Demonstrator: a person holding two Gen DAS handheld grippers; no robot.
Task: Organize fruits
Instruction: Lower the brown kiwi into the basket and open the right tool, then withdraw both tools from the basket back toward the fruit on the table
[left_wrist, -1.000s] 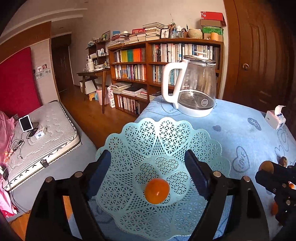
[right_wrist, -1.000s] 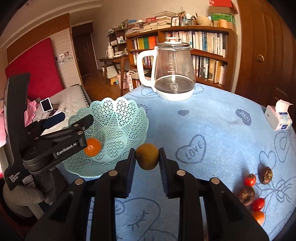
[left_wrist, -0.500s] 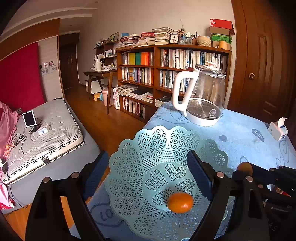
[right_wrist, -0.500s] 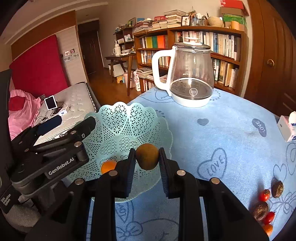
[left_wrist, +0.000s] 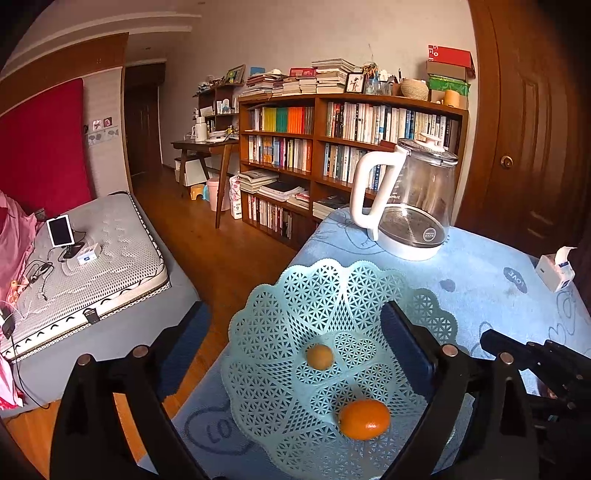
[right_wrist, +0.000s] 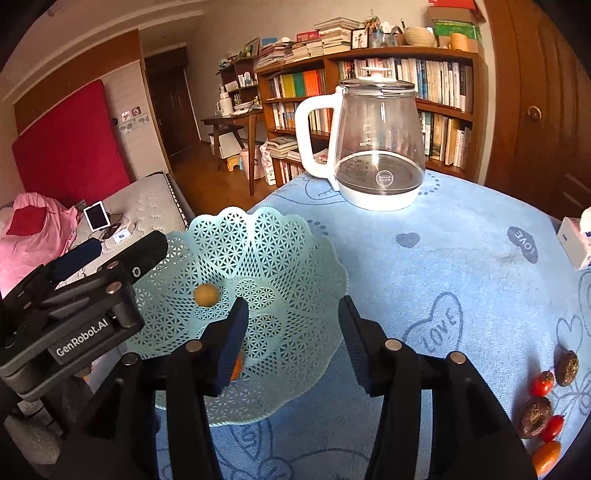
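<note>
While poised over the pale turquoise lattice-pattern plastic basket (right_wrist: 280, 258), right gripper (right_wrist: 291, 325) spread wide, nothing between the blue-padded fingers (right_wrist: 232, 339). Small round brownish-yellow fruit (right_wrist: 207, 294) seen inside the basket, up on the far-left slope of the bowl; whether resting or mid-fall, cannot tell. Same fruit near basket centre in the left wrist view (left_wrist: 320, 356). Oval orange kumquat-like fruit (left_wrist: 364, 419) lying lower in the basket, nearer the camera, apart from the brownish one; in the right wrist view only a sliver of orange (right_wrist: 236, 367) showing behind the left finger. Left gripper (left_wrist: 295, 347) also wide open, empty, straddling the basket's near rim. Basket at the table's left edge on light blue cloth with heart and "LOVE" prints (right_wrist: 443, 258). Glass kettle with white handle and base (right_wrist: 373, 147) upright well behind the basket. At far right of cloth: two dark wrinkled round fruits (right_wrist: 567, 362), small red tomatoes (right_wrist: 542, 382), one orange oval fruit (right_wrist: 546, 457), clustered well apart from basket. White tissue box (left_wrist: 556, 271) near right edge.
</note>
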